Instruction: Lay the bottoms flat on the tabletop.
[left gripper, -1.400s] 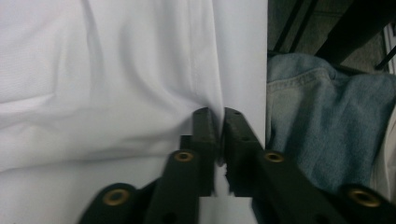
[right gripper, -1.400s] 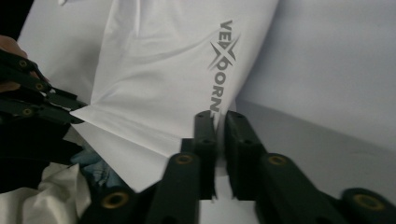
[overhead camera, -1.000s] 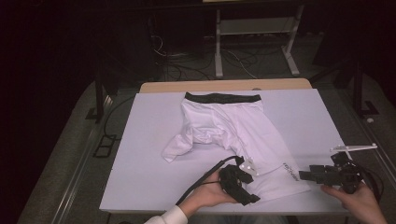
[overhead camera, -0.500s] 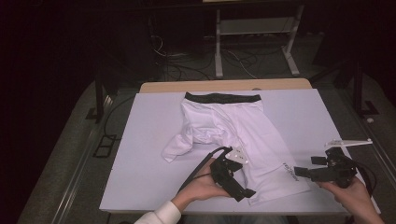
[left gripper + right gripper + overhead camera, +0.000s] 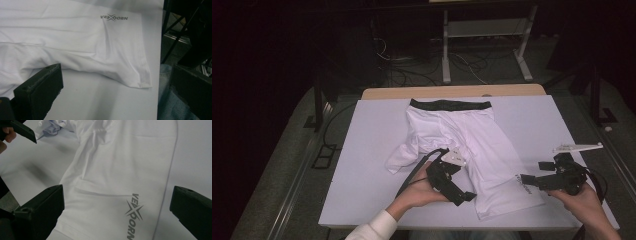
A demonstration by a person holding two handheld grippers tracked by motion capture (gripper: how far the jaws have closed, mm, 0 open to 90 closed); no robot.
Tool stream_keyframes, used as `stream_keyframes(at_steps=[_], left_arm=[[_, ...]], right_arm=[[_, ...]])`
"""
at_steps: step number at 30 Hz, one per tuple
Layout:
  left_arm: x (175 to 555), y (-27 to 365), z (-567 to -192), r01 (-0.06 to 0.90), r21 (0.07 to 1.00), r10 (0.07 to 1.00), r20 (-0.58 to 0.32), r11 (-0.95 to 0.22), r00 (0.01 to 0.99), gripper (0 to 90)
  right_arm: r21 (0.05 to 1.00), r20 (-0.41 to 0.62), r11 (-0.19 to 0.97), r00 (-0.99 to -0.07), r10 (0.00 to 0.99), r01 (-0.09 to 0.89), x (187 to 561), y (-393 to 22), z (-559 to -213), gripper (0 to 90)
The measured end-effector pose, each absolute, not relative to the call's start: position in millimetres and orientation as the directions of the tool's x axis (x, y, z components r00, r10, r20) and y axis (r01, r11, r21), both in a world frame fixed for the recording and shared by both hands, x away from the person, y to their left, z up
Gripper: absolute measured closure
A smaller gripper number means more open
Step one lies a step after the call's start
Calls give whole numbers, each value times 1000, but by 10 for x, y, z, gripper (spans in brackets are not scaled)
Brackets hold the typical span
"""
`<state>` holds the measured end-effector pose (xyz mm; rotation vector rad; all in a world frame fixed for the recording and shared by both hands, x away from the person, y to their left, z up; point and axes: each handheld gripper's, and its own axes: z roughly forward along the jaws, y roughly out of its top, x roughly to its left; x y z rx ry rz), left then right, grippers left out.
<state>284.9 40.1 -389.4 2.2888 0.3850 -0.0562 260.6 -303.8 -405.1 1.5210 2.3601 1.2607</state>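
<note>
White shorts [image 5: 467, 145] w/ black waistband & grey logo lay flat on desk [image 5: 362, 165]; left hand-held gripper [image 5: 457, 192] & right hand-held gripper [image 5: 532, 172] both spread, holding nothing.

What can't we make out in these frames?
- White shorts: the near hem of the left leg is bunched and folded on itself in the high view.
- Logo: its last letters are cut off by the bottom edge of the right gripper view.
- Left tongs: the jaw gap is too small and dark to judge in the high view.
</note>
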Motion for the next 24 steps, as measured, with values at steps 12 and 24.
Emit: stream_keyframes(at_steps=[12,24], left_arm=[[3035,710,-3717,302,745,322,-123,-595,939,0],[3232,1100,-3460,322,778,415,-87,-540,906,0]], right_arm=[[696,342,185,-546,765,694,2806,-2804,-3891,0],[714,319,218,-587,744,665,2985,-2511,-3826,0]])
